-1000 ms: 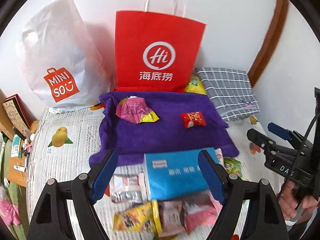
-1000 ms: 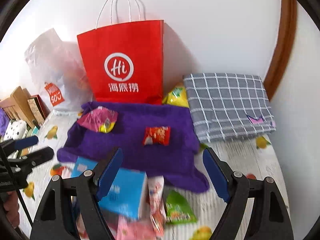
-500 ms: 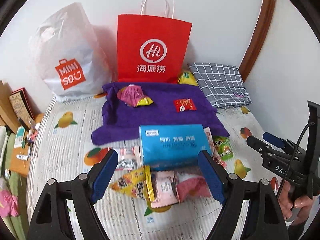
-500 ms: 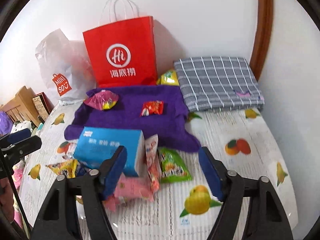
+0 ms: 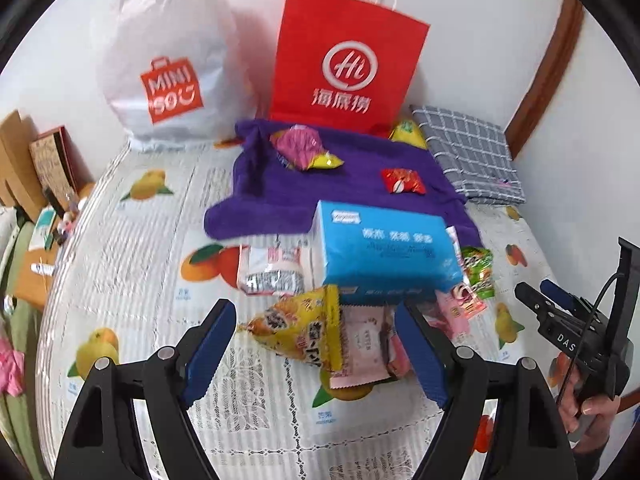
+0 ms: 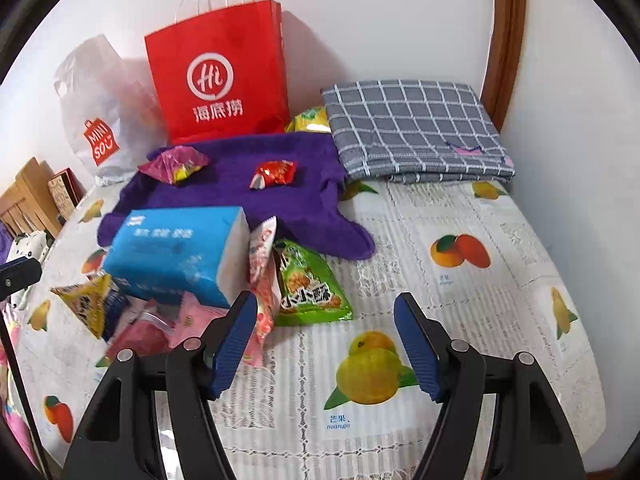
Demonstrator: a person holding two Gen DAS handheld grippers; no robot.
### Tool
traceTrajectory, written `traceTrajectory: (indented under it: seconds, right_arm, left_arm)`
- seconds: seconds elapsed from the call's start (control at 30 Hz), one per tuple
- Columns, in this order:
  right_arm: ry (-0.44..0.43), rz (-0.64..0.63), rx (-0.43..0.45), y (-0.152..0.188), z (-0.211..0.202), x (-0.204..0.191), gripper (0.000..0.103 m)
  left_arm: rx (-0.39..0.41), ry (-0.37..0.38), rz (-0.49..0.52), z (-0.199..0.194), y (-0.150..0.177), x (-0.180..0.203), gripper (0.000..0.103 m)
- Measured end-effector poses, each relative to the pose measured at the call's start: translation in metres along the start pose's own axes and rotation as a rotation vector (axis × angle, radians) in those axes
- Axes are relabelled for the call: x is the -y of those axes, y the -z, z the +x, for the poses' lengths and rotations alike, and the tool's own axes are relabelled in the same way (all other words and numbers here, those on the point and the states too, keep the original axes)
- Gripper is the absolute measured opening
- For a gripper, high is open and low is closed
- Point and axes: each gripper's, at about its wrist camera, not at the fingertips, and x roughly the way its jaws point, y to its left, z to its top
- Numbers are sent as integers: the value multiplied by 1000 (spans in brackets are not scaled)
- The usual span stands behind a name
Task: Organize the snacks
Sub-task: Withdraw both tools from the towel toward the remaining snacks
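Bed (image 6: 460, 304) under a fruit-print cover, against a white wall. Red paper bag (image 5: 344, 60) upright at the wall, white plastic bag (image 5: 160, 64) beside it on the left, folded grey checked cloth (image 6: 412, 132) on the right. Purple towel (image 5: 280, 196) spread in front of the red bag, with a pink-and-yellow snack packet (image 5: 304, 152) and a small red packet (image 5: 402, 180) on top, well apart. Blue tissue pack (image 5: 384, 252) at the towel's near edge, ringed by loose snacks: green packet (image 6: 310, 288) just right of it, yellow packet (image 5: 300, 328) and pale pink packets (image 5: 364, 344) in front, white-and-grey packet (image 5: 272, 270) to the left. Left gripper (image 5: 316, 356) angled steeply down over that front pile, jaws wide, yellow and pink packets showing in the gap below, nothing gripped. Right gripper (image 6: 326, 340) angled down likewise over bare cover just right of the green packet, jaws closing with nothing between them. Hand (image 5: 584, 408) wrapped around the right gripper's handle at the far right of the left view.
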Motion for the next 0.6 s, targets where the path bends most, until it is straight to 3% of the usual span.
traceTrajectory:
  seconds: [0.2,0.6]
  right_arm:
    - [-40,5,-29,-3,37,0,66]
    - [-24,-40,-75,-15,93,-12,66]
  left_arm:
    - [-72,33,-41,25,4,-11,80]
    - [-31,22,-29,27,1,-24,80]
